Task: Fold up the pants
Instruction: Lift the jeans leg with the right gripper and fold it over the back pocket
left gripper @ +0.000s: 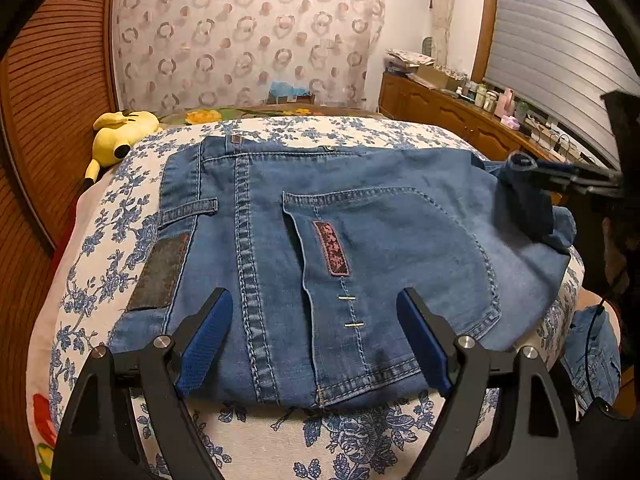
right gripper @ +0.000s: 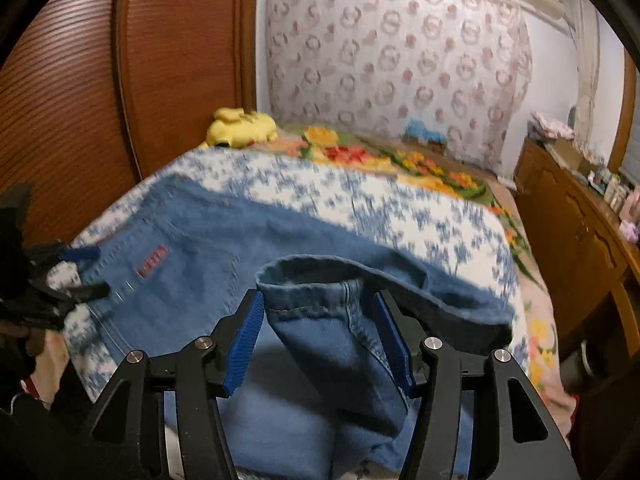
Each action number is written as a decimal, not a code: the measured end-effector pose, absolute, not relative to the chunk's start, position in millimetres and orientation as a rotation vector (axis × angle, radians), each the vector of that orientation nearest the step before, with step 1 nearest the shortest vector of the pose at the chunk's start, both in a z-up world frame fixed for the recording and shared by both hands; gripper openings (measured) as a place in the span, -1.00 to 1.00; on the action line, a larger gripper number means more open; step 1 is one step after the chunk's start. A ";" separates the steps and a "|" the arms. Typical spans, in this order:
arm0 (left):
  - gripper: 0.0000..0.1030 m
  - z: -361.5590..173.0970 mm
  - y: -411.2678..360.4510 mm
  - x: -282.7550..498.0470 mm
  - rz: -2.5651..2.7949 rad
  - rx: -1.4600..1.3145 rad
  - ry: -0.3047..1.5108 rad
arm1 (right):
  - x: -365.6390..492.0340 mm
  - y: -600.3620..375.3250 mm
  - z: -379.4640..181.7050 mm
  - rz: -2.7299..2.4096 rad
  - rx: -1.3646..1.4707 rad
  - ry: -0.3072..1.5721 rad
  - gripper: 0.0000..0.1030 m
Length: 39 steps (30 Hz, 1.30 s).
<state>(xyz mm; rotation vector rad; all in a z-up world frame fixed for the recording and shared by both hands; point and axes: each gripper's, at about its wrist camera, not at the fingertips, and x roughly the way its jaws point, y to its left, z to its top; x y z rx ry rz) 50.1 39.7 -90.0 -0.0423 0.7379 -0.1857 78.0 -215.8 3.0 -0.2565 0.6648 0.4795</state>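
The folded jeans are spread on the bed. The left gripper is held wide open over them, gripping nothing. The right gripper is seen parted around a trouser-leg hem; pad contact is blurred and cannot be told.

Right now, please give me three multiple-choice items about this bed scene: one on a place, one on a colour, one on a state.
1. Where is the yellow plush toy?
A. far corner of the bed, by the wooden wall
B. on the jeans
C. on the dresser

2. What colour is the label on the jeans pocket?
A. green
B. dark red
C. white

3. How do the left gripper jaws stand?
A. shut on a sock
B. open over the jeans
C. out of view

Answers: 1 A, it lies beside the slatted panel. 2 B, a reddish strip. 3 B, wide apart, gripping nothing.
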 end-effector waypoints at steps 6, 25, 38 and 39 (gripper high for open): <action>0.64 -92.5 45.1 51.4 -0.180 -0.052 0.742 | 97.8 -214.0 -5.1 0.459 -0.243 0.730 -0.78; 0.64 -58.9 80.9 25.0 -0.120 -0.079 0.647 | 52.6 -99.3 104.5 0.883 -0.179 0.506 -0.90; 0.64 -56.6 94.4 23.9 -0.122 -0.133 0.644 | 55.1 -102.8 99.2 0.808 -0.255 0.544 -0.14; 0.64 -57.0 91.9 26.0 -0.126 -0.127 0.645 | 57.8 -106.6 94.4 0.792 -0.260 0.551 -0.13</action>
